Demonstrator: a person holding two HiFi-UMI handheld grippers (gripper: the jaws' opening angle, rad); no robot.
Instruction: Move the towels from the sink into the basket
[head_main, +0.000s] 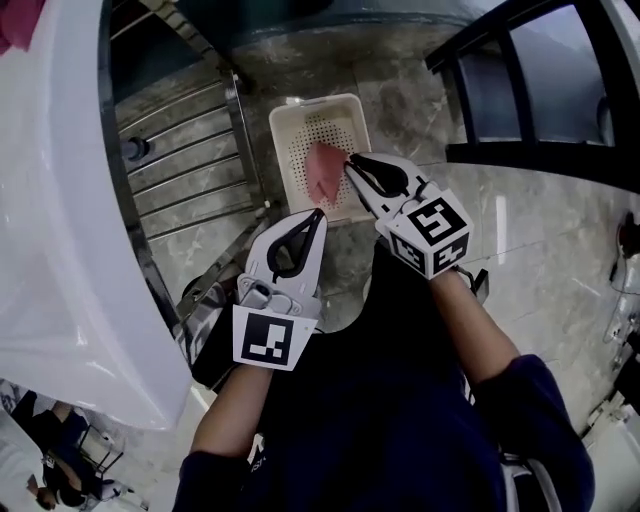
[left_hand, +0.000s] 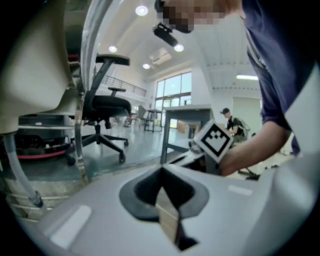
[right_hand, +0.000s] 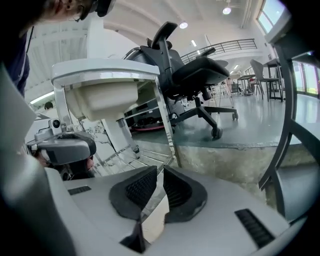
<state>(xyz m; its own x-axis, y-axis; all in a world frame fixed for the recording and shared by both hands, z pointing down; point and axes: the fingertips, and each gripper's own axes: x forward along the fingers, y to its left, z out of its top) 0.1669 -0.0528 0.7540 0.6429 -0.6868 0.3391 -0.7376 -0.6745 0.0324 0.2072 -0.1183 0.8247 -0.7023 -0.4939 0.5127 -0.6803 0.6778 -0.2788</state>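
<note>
A cream perforated basket stands on the marble floor, with a pink towel lying inside it. My right gripper hovers over the basket with its tips right at the towel's right edge. Its jaws stand a narrow gap apart, and the right gripper view shows nothing between them. My left gripper sits just in front of the basket with its jaws closed and empty. The white sink rises at the left. A bit of pink cloth shows at its top corner.
A chrome rack with bars runs under the sink beside the basket. A black chair frame stands at the right, above the floor. The person's dark trousers fill the bottom of the head view. Office chairs stand further off.
</note>
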